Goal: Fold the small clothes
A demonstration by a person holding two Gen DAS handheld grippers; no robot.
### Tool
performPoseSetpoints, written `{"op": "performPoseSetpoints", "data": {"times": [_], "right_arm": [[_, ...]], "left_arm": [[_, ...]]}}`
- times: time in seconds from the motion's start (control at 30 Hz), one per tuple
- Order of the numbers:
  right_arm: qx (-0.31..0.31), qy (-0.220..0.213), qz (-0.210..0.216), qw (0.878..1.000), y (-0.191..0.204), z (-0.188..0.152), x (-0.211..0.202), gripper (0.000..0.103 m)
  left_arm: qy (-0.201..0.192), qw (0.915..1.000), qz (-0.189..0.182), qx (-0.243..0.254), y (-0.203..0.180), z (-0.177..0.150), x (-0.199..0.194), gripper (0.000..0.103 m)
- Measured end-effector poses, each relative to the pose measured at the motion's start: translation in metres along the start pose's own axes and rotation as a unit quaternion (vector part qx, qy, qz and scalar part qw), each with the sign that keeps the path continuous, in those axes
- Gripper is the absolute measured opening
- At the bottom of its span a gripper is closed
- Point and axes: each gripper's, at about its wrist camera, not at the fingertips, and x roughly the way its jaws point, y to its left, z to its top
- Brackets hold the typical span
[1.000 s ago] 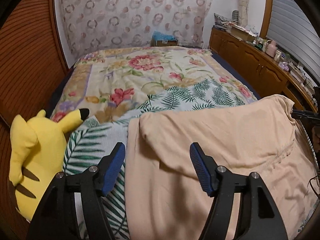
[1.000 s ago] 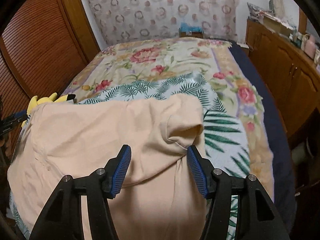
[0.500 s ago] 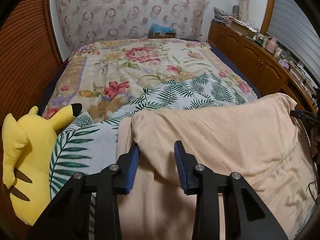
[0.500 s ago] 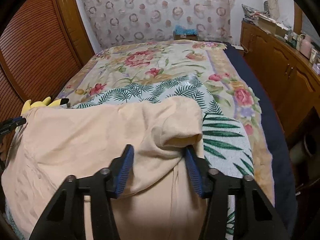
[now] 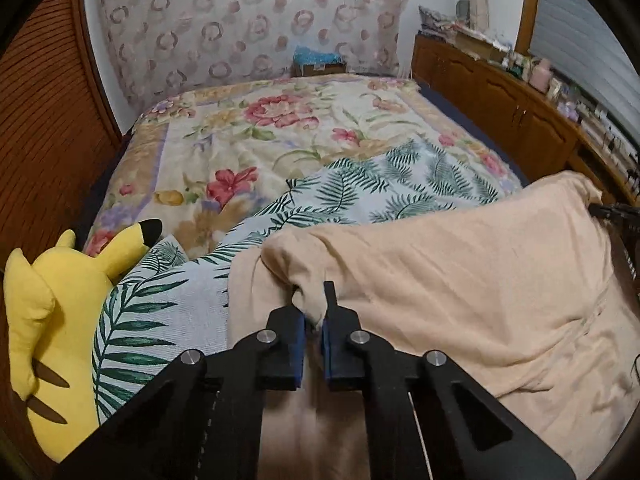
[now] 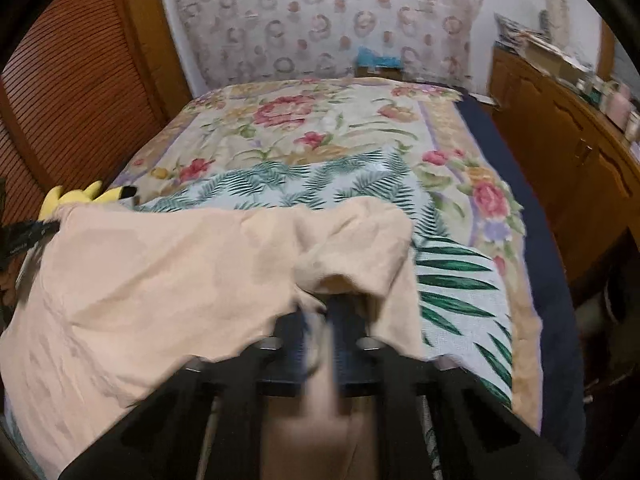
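While both grippers pinch folded edge of peach garment (image 5: 460,280), step in hand looks like second fold. Garment lies on fern-print cloth (image 5: 160,312) at near end of bed (image 5: 280,132), folded once. Left gripper (image 5: 314,320) clamped on left corner, cloth bunched between blue pads (image 5: 298,330). Right gripper (image 6: 320,332) blurred, jaws close together with cloth between, likely clamped on right corner. Next move, as I judge: lift both corners together, keep edge tight, carry fold over evenly. Yellow plush toy (image 5: 52,320) lies near left side.

a home bedroom: floral-quilted bed (image 5: 280,140), wooden dresser (image 5: 500,108), plush toy (image 5: 52,300).
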Motion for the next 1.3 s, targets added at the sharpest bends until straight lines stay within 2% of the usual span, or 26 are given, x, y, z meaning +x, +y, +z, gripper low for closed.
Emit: {"op": "performPoseSetpoints", "data": {"times": [0.13,0.3,0.53,0.77,0.97,1.3], "right_arm": [[0.006,-0.050,0.025,0.998,-0.001,0.006,-0.031,0.004],[-0.012,-0.097,0.030,0.995,0.006,0.011,-0.084,0.004],[-0.022,-0.143,0.036,0.989,0.016,-0.023,-0.150,0.004],[-0.029,-0.146,0.039,0.988,0.021,-0.076,-0.191,0.004],[-0.035,-0.143,0.035,0.989,0.032,-0.125,-0.228,0.004],[-0.045,-0.140,0.022,0.989,0.052,-0.157,-0.279,0.004]], "left_arm": [[-0.050,0.9986,-0.010,-0.016,0.002,0.006,-0.033,0.005],[-0.107,0.9939,-0.024,-0.014,-0.001,0.012,-0.086,0.005],[-0.145,0.9888,-0.027,-0.019,-0.005,0.002,-0.135,0.005],[-0.157,0.9865,-0.035,-0.031,-0.008,-0.039,-0.173,0.005],[-0.155,0.9867,-0.034,-0.034,-0.013,-0.078,-0.190,0.005],[-0.175,0.9834,-0.033,-0.034,-0.017,-0.113,-0.230,0.005]]}}
